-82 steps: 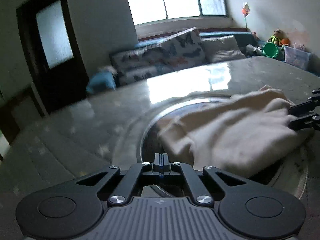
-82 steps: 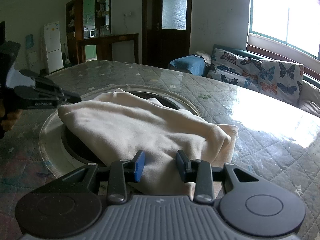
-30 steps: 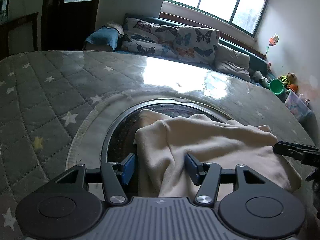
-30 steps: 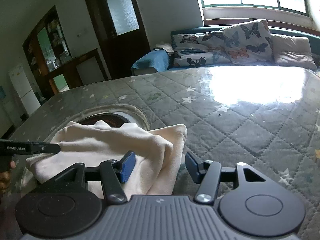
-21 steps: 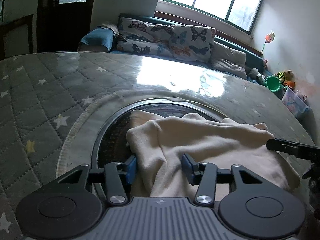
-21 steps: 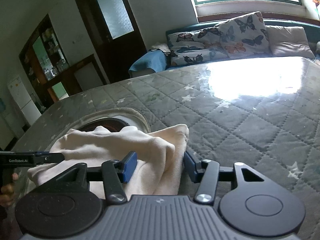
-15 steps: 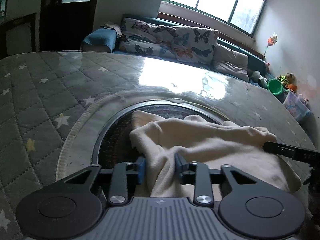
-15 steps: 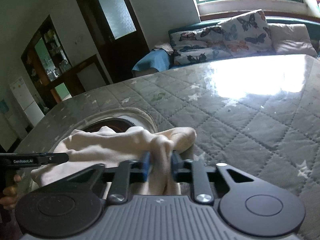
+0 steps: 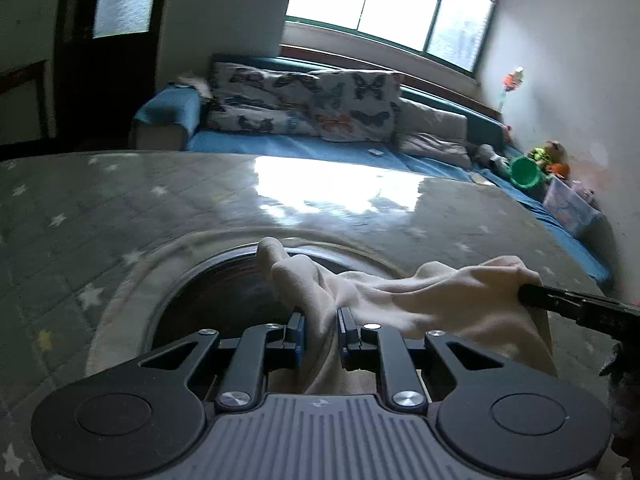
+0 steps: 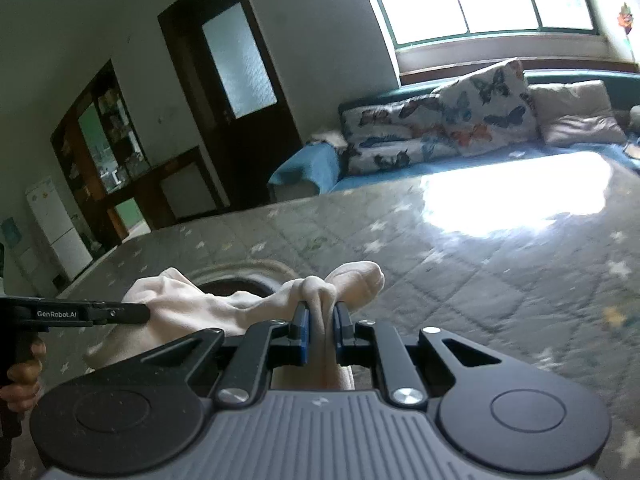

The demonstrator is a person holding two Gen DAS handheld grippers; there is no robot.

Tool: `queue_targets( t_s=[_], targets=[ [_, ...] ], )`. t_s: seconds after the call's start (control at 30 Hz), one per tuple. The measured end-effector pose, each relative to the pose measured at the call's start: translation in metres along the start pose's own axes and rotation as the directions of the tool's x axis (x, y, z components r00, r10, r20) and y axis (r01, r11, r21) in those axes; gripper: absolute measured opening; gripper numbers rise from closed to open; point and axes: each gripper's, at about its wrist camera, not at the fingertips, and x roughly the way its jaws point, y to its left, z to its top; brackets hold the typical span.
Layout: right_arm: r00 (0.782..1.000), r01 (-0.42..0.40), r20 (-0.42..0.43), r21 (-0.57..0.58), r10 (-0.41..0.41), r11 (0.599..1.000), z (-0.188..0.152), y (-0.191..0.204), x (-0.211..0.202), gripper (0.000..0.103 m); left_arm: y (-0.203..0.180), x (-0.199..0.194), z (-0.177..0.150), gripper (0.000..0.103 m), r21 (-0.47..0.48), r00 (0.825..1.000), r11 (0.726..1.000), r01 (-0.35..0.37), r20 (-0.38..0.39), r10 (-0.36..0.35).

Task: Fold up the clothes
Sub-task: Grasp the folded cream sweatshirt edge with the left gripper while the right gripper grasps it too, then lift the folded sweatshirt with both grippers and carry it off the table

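The cream garment hangs stretched between the two grippers, lifted above the dark round recess in the middle of the quilted, star-patterned table. In the left wrist view it runs from the centre toward 3 o'clock; in the right wrist view it runs from the centre toward 9 o'clock. The left gripper is clamped on a bunched end of the cloth, with a lobe of fabric poking up beyond its fingers. The right gripper is likewise closed tight on the other end, a knot of cloth bulging past its blue pads. Each gripper also shows in the other's view as a dark bar biting the far end. Holding both ends taut like this looks meant to pull the garment straight so an edge can be laid or doubled over; whether this is an opening spread or a later fold cannot be judged from the bunched cloth.

The recess shows only a dark bottom under the cloth. Toward 2 o'clock in the left view, past the table, a green bucket sits tipped, and beside it a clear plastic bin whose contents cannot be made out. A sofa with butterfly cushions lies at 12 o'clock
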Motion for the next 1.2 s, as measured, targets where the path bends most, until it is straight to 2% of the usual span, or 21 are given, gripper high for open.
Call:
queue_targets(
  t_s=[0.13,0.23,0.43,0.57,0.87,1.03,1.1,1.17,1.2],
  targets=[
    [0.999,0.034,0.031,0.002,-0.034,0.999,0.004,-0.013,-0.019,0.011,-0.028,0.006,0.007,0.017,0.035,0.999,0.999,0.039,-0.013,-0.038],
    [0.995,0.092,0.044,0.018,-0.092,0.996,0.005,-0.034,-0.037,0.011,-0.055,0.018,0.01,0.017,0.06,0.997,0.995,0.074,-0.038,-0.072],
    [0.971,0.231,0.056,0.037,-0.232,0.972,0.004,-0.083,-0.075,0.011,-0.12,0.051,0.014,0.017,0.125,0.984,0.98,0.157,-0.109,-0.143],
    [0.946,0.317,0.061,0.051,-0.319,0.947,0.006,-0.111,-0.091,0.011,-0.165,0.071,0.018,0.017,0.156,0.971,0.965,0.213,-0.143,-0.192],
    [0.857,0.503,0.075,0.089,-0.509,0.86,0.01,-0.162,-0.12,0.011,-0.246,0.116,0.013,0.017,0.17,0.941,0.937,0.305,-0.202,-0.27],
    [0.828,0.558,-0.003,0.106,-0.561,0.823,-0.008,-0.187,-0.116,0.016,-0.259,0.132,0.008,0.027,0.173,0.94,0.944,0.282,-0.248,-0.235],
    [0.818,0.573,-0.008,0.104,-0.575,0.813,-0.014,-0.188,-0.117,0.02,-0.259,0.134,0.008,0.029,0.184,0.94,0.942,0.28,-0.25,-0.231],
    [0.808,0.585,0.005,0.101,-0.588,0.805,-0.016,-0.185,-0.118,0.021,-0.256,0.133,0.009,0.036,0.192,0.942,0.941,0.277,-0.247,-0.227],
    [0.805,0.59,0.014,0.097,-0.594,0.802,-0.016,-0.182,-0.119,0.026,-0.253,0.132,0.01,0.036,0.197,0.945,0.942,0.271,-0.244,-0.22]
  ],
)
